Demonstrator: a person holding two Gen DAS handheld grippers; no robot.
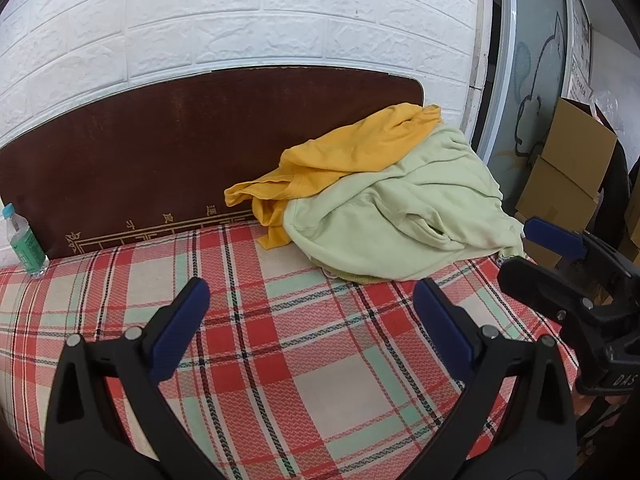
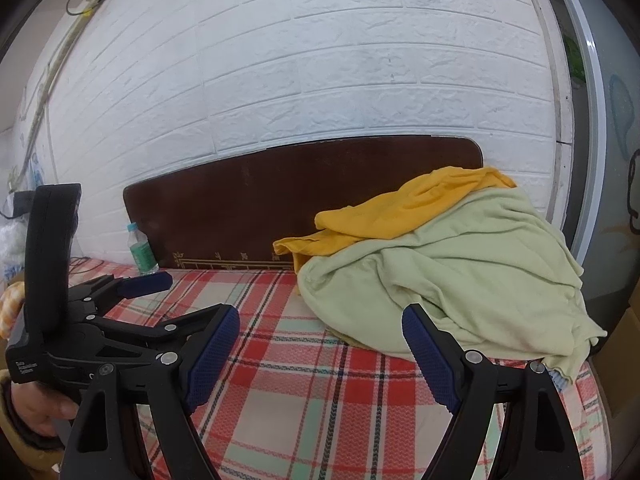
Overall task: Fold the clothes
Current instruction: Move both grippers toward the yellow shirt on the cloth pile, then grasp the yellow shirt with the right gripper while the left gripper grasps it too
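A crumpled pale green garment (image 1: pixel 404 208) lies in a heap at the far right of the plaid bed cover (image 1: pixel 280 340), with a yellow garment (image 1: pixel 348 152) bunched on top and behind it. Both show in the right wrist view, green (image 2: pixel 460 276) and yellow (image 2: pixel 404 208). My left gripper (image 1: pixel 312 304) is open and empty, above the cover short of the heap. My right gripper (image 2: pixel 320 332) is open and empty, its right finger just in front of the green garment's edge. The right gripper also shows at the right edge of the left wrist view (image 1: pixel 528 248). The left gripper shows at the left of the right wrist view (image 2: pixel 184 292).
A dark brown headboard (image 1: pixel 180 152) stands against a white brick wall (image 1: pixel 240 20). A plastic water bottle (image 1: pixel 24 240) stands at the bed's far left. Cardboard boxes (image 1: pixel 568 168) are stacked past the bed's right edge, by a glass door (image 1: pixel 528 60).
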